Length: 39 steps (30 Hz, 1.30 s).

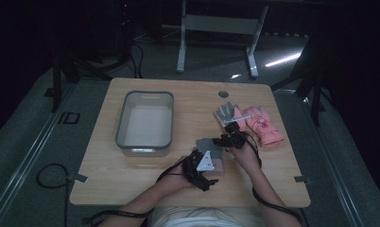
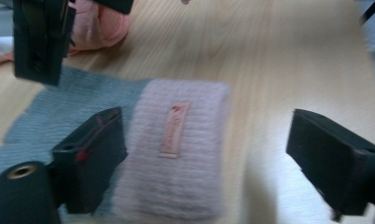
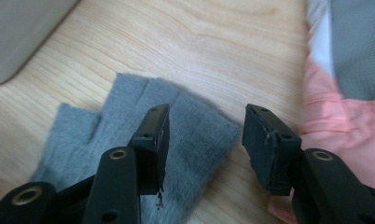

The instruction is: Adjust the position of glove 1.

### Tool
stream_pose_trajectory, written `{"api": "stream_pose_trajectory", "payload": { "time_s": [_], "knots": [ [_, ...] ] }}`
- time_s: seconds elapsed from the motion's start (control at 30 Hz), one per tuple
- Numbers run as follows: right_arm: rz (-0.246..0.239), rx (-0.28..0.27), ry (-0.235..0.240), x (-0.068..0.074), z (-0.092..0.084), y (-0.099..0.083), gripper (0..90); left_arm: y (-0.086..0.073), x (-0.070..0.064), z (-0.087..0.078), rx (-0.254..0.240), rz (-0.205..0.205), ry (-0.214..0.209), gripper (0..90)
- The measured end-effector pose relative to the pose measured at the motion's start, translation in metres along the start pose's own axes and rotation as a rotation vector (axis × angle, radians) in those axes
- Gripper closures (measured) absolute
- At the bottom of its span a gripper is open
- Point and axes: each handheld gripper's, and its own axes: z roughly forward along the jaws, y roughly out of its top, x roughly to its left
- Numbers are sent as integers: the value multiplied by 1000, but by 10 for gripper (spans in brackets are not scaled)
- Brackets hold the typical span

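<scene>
A grey knitted glove (image 1: 206, 144) with a fuzzy pink cuff (image 1: 218, 165) lies flat on the wooden table (image 1: 131, 175). My left gripper (image 1: 211, 158) hovers over the cuff end. In the left gripper view its jaws (image 2: 204, 149) stand wide apart, the pink cuff (image 2: 174, 154) lies under them, and no pad presses on it. My right gripper (image 1: 224, 141) is over the glove's finger end. In the right gripper view it is open (image 3: 206, 135) above the grey fingers (image 3: 190, 126), gripping nothing. The right gripper's jaw (image 2: 41, 37) also hangs at the top left of the left gripper view.
A grey plastic bin (image 1: 126, 137) stands on the left half of the table, and its corner (image 3: 22, 32) shows in the right gripper view. To the right of my hands lie a pink glove (image 1: 263, 125) and a grey-palmed glove (image 1: 226, 112). A cable hole (image 1: 223, 94) is at the back.
</scene>
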Motion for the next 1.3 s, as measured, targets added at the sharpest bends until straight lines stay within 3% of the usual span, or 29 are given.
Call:
{"api": "stream_pose_trajectory", "payload": {
  "time_s": [0.03, 0.1, 0.2, 0.23, 0.4, 0.5, 0.63, 0.67, 0.73, 0.8, 0.87, 0.93, 1.1, 1.27, 1.3],
  "knots": [
    [-2, 4, -4, 0, 3, 0, 492, 0, 0, 0, 0, 0, 0, 153],
    [-7, 19, -22, 1, 8, 0, 465, -1, -3, 5, 23, 35, 40, 206],
    [-2, 34, -22, 3, 13, 0, 450, -3, -4, 8, 44, 62, 47, 222],
    [4, 46, -22, 3, 16, -2, 443, -6, -6, 8, 50, 90, 59, 235],
    [30, 50, -12, 5, 20, -4, 434, -7, -7, 9, 71, 140, 93, 368],
    [29, 51, -12, 6, 20, -4, 434, -6, -6, 9, 78, 141, 85, 382],
    [43, 66, 14, 7, 21, -2, 479, -5, 3, 5, 82, 110, 36, 578],
    [46, 71, 23, 7, 21, -2, 492, -6, 10, 2, 69, 80, 1, 578],
    [64, 82, 70, 6, 21, -1, 534, -6, 14, 2, 66, 73, -21, 643],
    [93, 94, 125, 7, 22, -1, 592, -6, 16, 2, 67, 63, -40, 661],
    [99, 96, 150, 8, 23, -1, 592, -6, 16, 2, 67, 63, -40, 667],
    [109, 103, 200, 12, 26, 1, 674, -6, 20, 2, 68, 45, -62, 680],
    [88, 75, 218, 14, 19, 5, 728, -4, 23, -1, 80, 31, -75, 691],
    [87, 50, 237, 12, 11, 7, 732, 1, 26, -10, 102, 70, -72, 692],
    [79, 23, 243, 11, 3, 10, 732, 7, 27, -21, 88, 88, -56, 691]
  ]
}}
